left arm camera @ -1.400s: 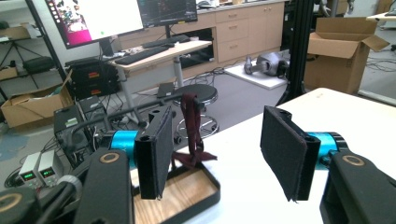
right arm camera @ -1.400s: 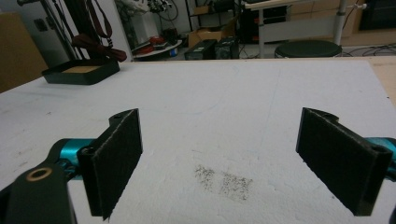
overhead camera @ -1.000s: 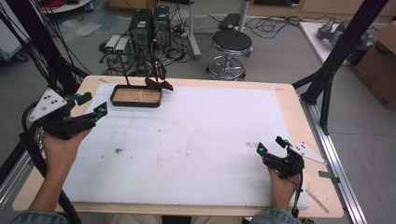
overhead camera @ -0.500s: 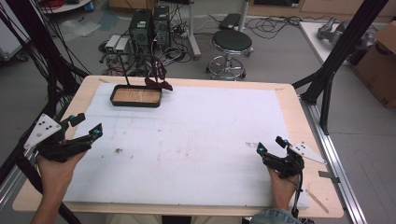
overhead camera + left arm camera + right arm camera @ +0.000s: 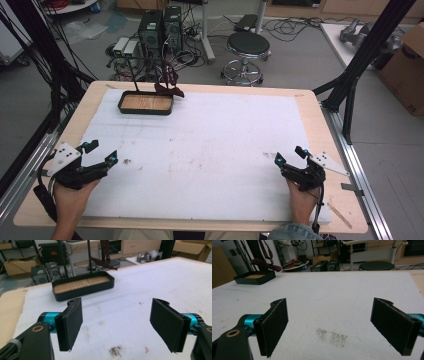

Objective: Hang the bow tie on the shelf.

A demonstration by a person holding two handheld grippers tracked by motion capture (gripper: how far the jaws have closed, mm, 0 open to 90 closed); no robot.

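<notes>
Both of my grippers sit wide open and empty near my edge of the tabletop (image 5: pixel 210 140), left gripper (image 5: pixel 97 155) and right gripper (image 5: pixel 289 156), with the tray (image 5: pixel 146 103) far off toward the back-left corner, closer to my left hand.

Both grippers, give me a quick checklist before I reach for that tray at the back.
1. Left gripper open and empty: ok.
2. Right gripper open and empty: ok.
3. White mat free of obstacles between grippers and tray: ok.
4. Tray sits flat on the mat: ok.
5. Dark red strap on the stand overhangs the tray's far right corner: not ok.
6. Strap touching the tray: cannot tell.
</notes>
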